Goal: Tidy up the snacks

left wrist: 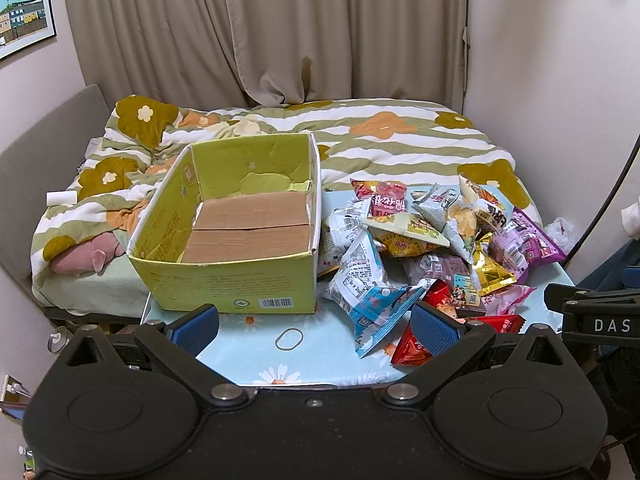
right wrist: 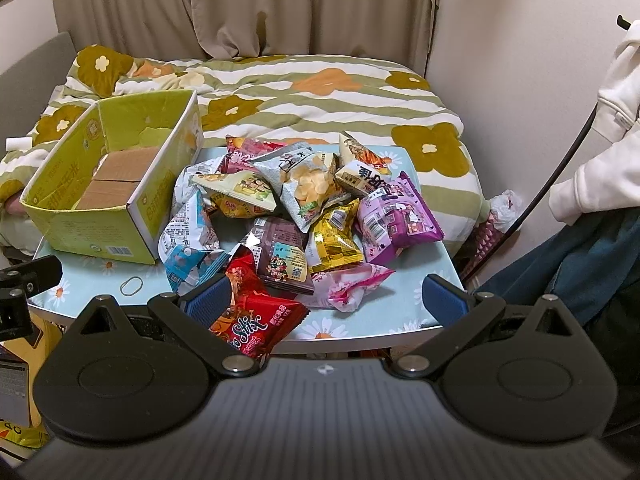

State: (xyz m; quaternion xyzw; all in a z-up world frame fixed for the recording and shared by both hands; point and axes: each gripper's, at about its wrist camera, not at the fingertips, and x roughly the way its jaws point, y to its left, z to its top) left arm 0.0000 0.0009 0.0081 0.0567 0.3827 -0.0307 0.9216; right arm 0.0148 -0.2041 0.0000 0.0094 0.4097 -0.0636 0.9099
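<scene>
Item one, left: green carton [left wrist: 224,240] sitting empty on the table [left wrist: 256,344], my left gripper [left wrist: 316,322] hovering spread and holding nothing. Item two, right: snack heap [right wrist: 304,208] lying beside the carton, my right gripper [right wrist: 326,298] gaping over the red packet [right wrist: 260,316]. Risk, as I am judging it: packets overlapping and slippery, so one pinch is likely dragging neighbours off the table edge

Occlusions and crops, both wrist views.

Left gripper [left wrist: 314,326] body blocks the table's [left wrist: 256,364] near edge; framed picture [left wrist: 26,10] cropped at the left edge. Snack pile [right wrist: 304,208]: lower packets buried, most print too small to read. Red packet [right wrist: 256,320] partly behind a right gripper [right wrist: 326,300] finger. Box [right wrist: 96,236] far inner corner hidden by its own wall. Person's sleeve [right wrist: 600,136] cut off at the right edge. Pink item [left wrist: 86,256] half under the quilt [left wrist: 400,136], can't tell what it is.
</scene>
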